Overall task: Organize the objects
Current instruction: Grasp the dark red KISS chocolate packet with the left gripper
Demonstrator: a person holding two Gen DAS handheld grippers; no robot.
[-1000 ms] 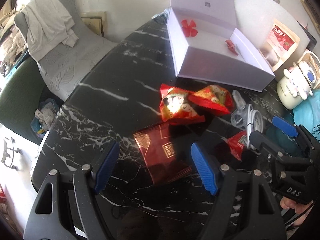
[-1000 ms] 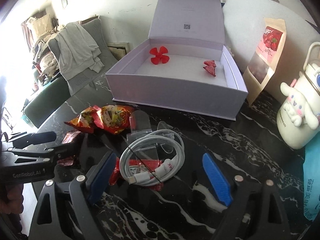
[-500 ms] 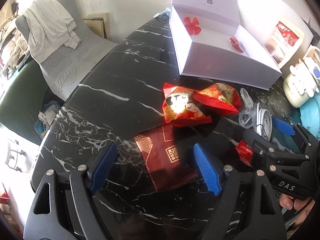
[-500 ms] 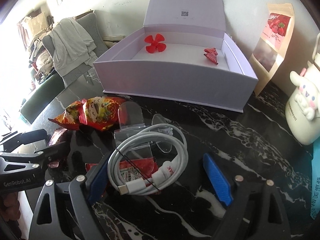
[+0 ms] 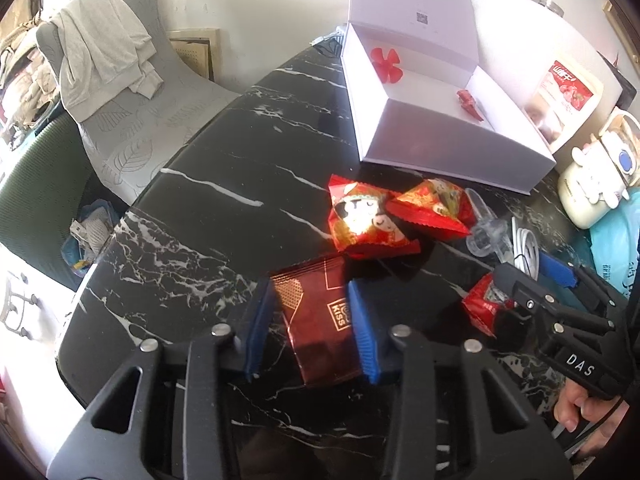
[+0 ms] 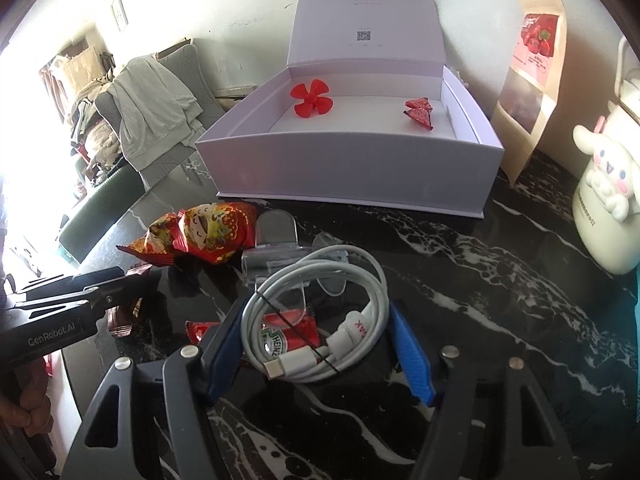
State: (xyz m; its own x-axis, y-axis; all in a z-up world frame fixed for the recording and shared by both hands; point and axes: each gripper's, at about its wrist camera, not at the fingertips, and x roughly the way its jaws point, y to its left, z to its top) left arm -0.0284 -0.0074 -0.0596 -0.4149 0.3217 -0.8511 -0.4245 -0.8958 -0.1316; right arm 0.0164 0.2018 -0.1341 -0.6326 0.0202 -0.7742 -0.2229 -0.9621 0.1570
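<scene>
Left gripper (image 5: 312, 328) pads clamped across dark red foil sachet (image 5: 320, 324) flat on black marble table (image 5: 208, 216) — light, limp, slippery (hold mid-width); right gripper (image 6: 320, 348) half-open astride white coiled cable (image 6: 320, 320) — springy.

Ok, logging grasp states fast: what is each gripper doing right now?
Left gripper: closed on the dark red packet.
Right gripper: open, fingers either side of the white cable coil, not yet clamped.
</scene>
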